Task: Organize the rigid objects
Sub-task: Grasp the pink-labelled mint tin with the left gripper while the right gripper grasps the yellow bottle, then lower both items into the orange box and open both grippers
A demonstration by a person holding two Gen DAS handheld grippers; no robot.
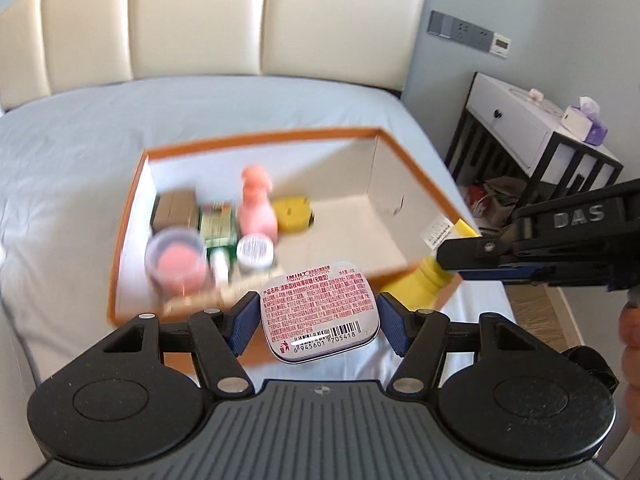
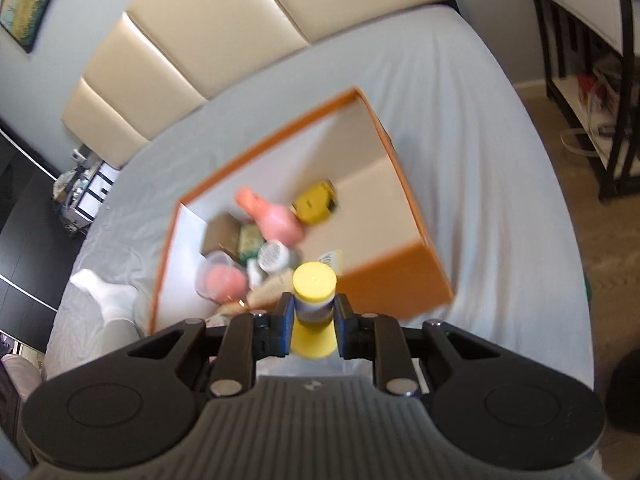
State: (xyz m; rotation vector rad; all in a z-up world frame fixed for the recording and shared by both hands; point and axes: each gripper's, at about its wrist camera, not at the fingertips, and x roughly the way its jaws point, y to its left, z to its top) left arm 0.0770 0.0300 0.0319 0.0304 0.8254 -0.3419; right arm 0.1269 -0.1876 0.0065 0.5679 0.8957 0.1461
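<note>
My left gripper (image 1: 318,320) is shut on a white mint tin (image 1: 319,312) with red print and a barcode, held over the near edge of an orange-rimmed box (image 1: 260,136). My right gripper (image 2: 313,312) is shut on a yellow bottle (image 2: 314,284) with a yellow cap, held above the box's near corner (image 2: 400,280); the bottle also shows in the left wrist view (image 1: 416,286). Inside the box lie a pink bottle (image 1: 256,208), a pink-filled clear jar (image 1: 176,260), a green packet (image 1: 218,226), a brown box (image 1: 176,210), a white-lidded jar (image 1: 255,252) and a yellow tape measure (image 1: 292,214).
The box sits on a bed with a pale blue sheet (image 1: 80,168) and a cream padded headboard (image 1: 200,20). A white nightstand with a black frame (image 1: 532,136) stands to the right of the bed. White cloth (image 2: 104,292) lies left of the box.
</note>
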